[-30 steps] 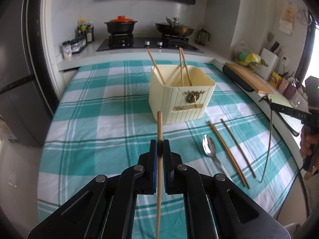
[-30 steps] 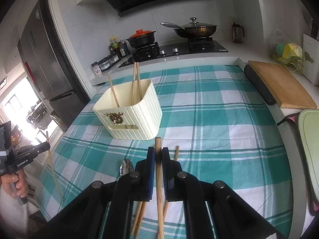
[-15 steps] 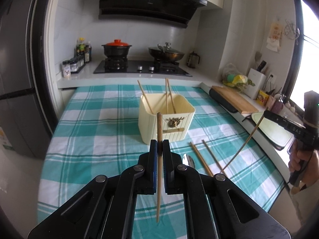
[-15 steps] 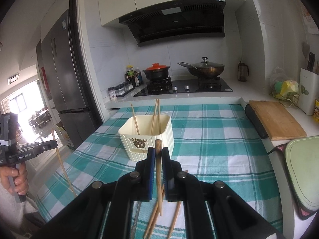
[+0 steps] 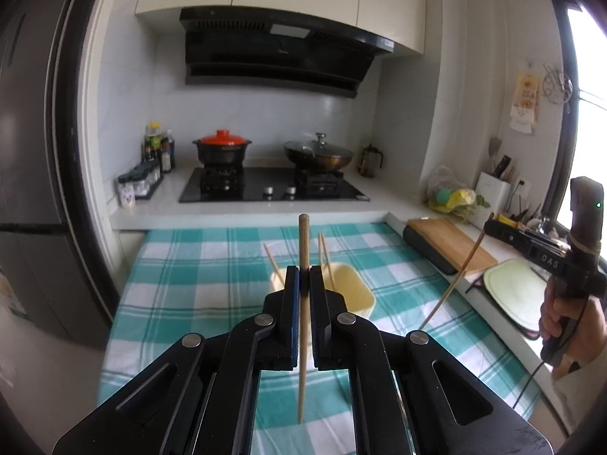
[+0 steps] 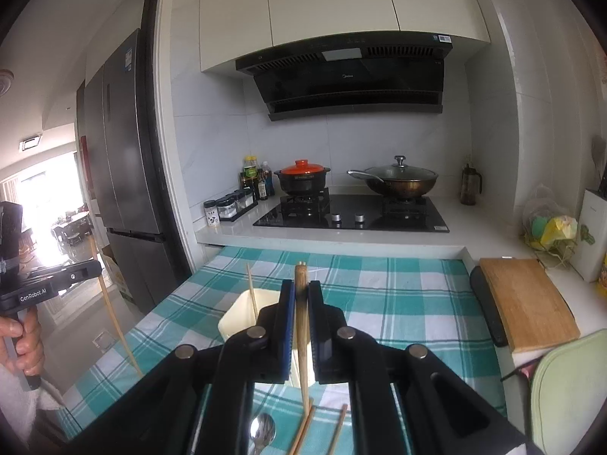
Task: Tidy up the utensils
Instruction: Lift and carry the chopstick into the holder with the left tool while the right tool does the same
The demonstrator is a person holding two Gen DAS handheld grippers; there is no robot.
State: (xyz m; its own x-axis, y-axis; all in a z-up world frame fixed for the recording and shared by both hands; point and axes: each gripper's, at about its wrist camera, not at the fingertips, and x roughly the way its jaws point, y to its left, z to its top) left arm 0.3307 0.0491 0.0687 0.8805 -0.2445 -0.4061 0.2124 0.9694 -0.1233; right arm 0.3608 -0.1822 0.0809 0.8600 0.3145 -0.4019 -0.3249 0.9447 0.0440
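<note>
Both grippers raised since before, left gripper [image 5: 302, 284] and right gripper [image 6: 301, 295] each clamped on one chopstick [image 5: 303, 250] [image 6: 301, 326], three chopsticks in bin [image 5: 354, 295], two more and one spoon [image 6: 262, 432] on checked cloth [image 6: 398, 303], kitchen.

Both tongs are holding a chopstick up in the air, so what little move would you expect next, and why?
Probably lower the left tongs toward the cream box and drop its chopstick in. The stick hangs nearly upright, gripped above the cloth, and the box just ahead already holds other chopsticks. The right tongs grip a second chopstick and would likely follow.
</note>
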